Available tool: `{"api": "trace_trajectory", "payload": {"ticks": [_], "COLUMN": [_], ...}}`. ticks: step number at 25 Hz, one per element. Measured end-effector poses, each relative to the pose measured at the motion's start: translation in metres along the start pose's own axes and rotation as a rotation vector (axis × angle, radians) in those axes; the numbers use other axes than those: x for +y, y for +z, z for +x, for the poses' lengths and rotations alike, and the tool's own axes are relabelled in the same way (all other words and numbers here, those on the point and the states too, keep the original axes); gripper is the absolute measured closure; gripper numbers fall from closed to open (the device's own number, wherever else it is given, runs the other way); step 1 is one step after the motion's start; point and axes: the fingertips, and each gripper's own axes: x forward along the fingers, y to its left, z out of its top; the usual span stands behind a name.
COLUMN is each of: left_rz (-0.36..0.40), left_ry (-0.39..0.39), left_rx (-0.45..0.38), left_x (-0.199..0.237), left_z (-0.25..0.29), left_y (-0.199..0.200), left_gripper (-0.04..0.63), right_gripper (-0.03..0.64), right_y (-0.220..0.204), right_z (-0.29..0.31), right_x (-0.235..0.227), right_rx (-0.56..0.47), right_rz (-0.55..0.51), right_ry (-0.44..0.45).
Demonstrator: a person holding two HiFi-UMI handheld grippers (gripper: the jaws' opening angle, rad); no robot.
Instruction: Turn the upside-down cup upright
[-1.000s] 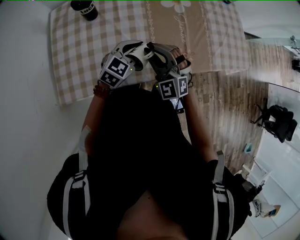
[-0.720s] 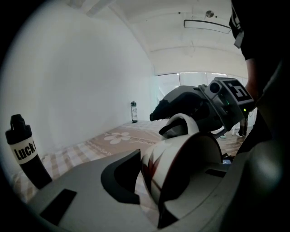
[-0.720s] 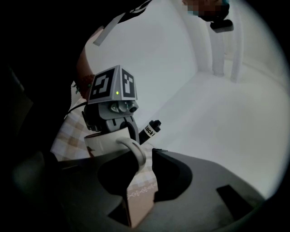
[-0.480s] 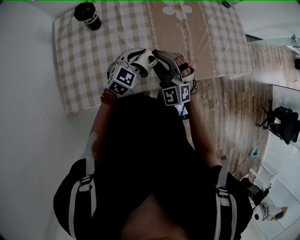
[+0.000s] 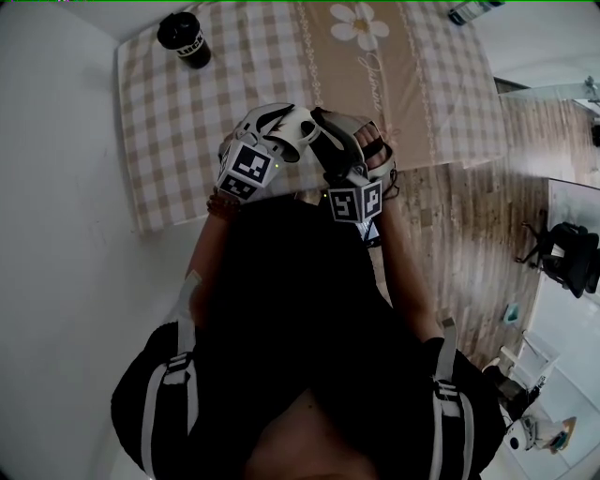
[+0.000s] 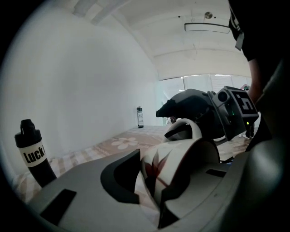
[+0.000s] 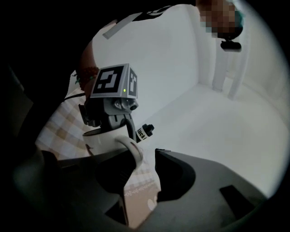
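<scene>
A white cup with a red leaf print sits between the jaws of my left gripper, which is shut on its wall. The cup's body and its handle also show in the right gripper view. My right gripper has the handle between its jaws; they are opening, with a gap on the right side. In the head view both grippers, left and right, meet over the table's near edge and hide the cup. I cannot tell which way up it is.
A checked cloth with a flower print covers the table. A black bottle stands at its far left corner. Another small bottle stands at the far edge. Wooden floor lies to the right.
Both grippers stay together at the table's near edge. The head view has shifted a little, so the table sits lower in the picture. No change in the hold shows.
</scene>
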Motion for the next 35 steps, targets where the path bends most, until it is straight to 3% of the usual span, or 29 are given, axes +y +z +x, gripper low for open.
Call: {"api": "trace_trajectory", "payload": {"ticks": [2,4,6,7,9,11,14,16,17,19,21,25,29,35], "left_rz": [-0.037,-0.206,-0.368,-0.394,-0.356,-0.287,-0.175,-0.091,-0.053,0.001,0.027,0.044,0.147,0.126], "left_ry": [0.036,0.085,0.144,0.173,0.214,0.233,0.241,0.228,0.212,0.175,0.152,0.158,0.149,0.122], "left_rx": [-0.041,-0.134,-0.225,-0.257,-0.3,-0.335,-0.397,-0.437,-0.46,-0.513,-0.537,-0.532,-0.47,-0.47], "left_x": [0.011,0.039,0.074,0.088,0.101,0.099,0.081,0.066,0.059,0.045,0.037,0.036,0.028,0.02], "left_z": [-0.009,-0.024,-0.043,-0.05,-0.06,-0.065,-0.066,-0.067,-0.067,-0.069,-0.07,-0.068,-0.06,-0.052], "left_y": [0.008,0.014,0.021,0.023,0.03,0.038,0.058,0.073,0.08,0.096,0.105,0.107,0.098,0.1], "left_gripper": [0.544,0.56,0.563,0.563,0.561,0.561,0.561,0.558,0.555,0.559,0.565,0.566,0.565,0.565], "right_gripper": [0.489,0.489,0.489,0.489,0.489,0.479,0.386,0.315,0.313,0.261,0.245,0.21,0.201,0.164], "right_y": [-0.002,-0.015,-0.033,-0.042,-0.053,-0.05,-0.026,-0.009,-0.001,0.012,0.019,0.024,0.03,0.042], "right_z": [-0.004,-0.015,-0.026,-0.029,-0.031,-0.026,-0.008,0.002,0.006,0.009,0.012,0.018,0.025,0.032], "right_x": [-0.006,-0.022,-0.037,-0.039,-0.032,-0.024,-0.022,-0.024,-0.026,-0.028,-0.024,-0.022,-0.02,-0.022], "right_rx": [0.005,0.023,0.004,-0.015,-0.033,-0.084,-0.228,-0.332,-0.384,-0.463,-0.49,-0.513,-0.535,-0.569], "right_rz": [0.045,0.182,0.472,0.663,0.964,1.199,1.544,1.75,1.84,1.982,2.054,2.14,2.212,2.212], "right_ry": [-0.029,-0.086,-0.137,-0.14,-0.08,0.01,0.143,0.249,0.301,0.392,0.452,0.486,0.522,0.605]}}
